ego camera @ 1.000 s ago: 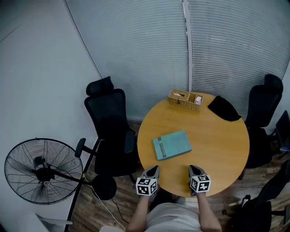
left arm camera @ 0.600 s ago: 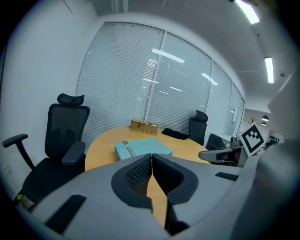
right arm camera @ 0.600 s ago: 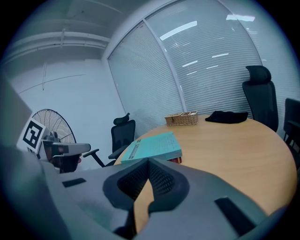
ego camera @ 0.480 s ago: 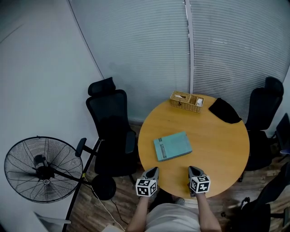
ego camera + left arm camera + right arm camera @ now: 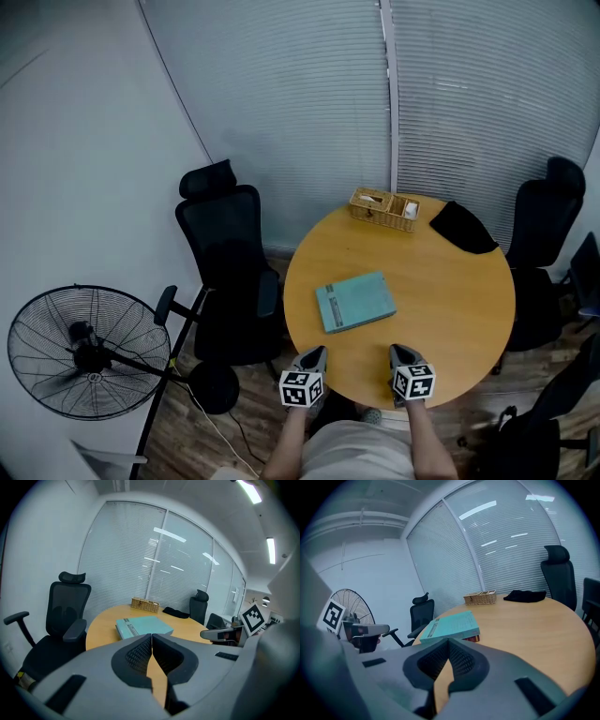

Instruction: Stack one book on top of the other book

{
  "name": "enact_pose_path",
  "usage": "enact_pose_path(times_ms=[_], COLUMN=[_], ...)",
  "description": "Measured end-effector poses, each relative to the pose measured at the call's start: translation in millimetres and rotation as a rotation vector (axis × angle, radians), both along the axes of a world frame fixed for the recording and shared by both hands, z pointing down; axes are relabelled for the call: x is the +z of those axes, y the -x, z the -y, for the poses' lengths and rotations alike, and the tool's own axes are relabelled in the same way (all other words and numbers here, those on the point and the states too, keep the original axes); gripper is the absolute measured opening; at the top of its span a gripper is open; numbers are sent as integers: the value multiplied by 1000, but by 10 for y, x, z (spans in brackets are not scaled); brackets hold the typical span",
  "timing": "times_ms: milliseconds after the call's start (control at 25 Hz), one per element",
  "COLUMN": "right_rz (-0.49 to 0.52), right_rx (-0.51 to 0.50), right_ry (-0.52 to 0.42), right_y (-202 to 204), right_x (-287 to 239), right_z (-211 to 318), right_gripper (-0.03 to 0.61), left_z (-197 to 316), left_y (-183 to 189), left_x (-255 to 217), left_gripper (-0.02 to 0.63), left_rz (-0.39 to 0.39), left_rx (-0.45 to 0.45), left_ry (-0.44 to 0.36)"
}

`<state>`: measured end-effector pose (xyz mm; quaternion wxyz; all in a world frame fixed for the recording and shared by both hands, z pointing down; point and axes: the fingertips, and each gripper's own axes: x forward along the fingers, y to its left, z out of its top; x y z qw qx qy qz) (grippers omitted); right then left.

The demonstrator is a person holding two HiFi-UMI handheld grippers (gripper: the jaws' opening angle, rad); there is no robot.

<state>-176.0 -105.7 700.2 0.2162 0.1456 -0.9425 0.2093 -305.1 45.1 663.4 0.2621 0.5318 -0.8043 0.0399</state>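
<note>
The left gripper (image 5: 317,352) has its fingers (image 5: 138,656) pressed together, empty; ahead of them, slightly right, the teal book (image 5: 355,301) lies atop a red book (image 5: 471,639) on the table (image 5: 450,309). The right gripper (image 5: 400,352) is closed and empty too. A stray nudge could slide the overhanging top book off.

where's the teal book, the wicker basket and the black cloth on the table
teal book (image 5: 355,301), head view, middle of its cover
wicker basket (image 5: 379,218), head view, its near side wall
black cloth (image 5: 461,226), head view, middle of the fabric
</note>
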Motion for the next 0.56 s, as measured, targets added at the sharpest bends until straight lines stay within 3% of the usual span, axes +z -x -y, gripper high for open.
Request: enact_pose_path(times_ms=[560], right_rz=[-6], right_rx=[-9], right_ry=[2], right_y=[30], right_x=[24], right_z=[-61], right_gripper=[19], left_z=[-66], left_y=[25], left_x=[46], left_gripper=[29], left_rz=[-8], left_rx=[-4], left_ry=[8])
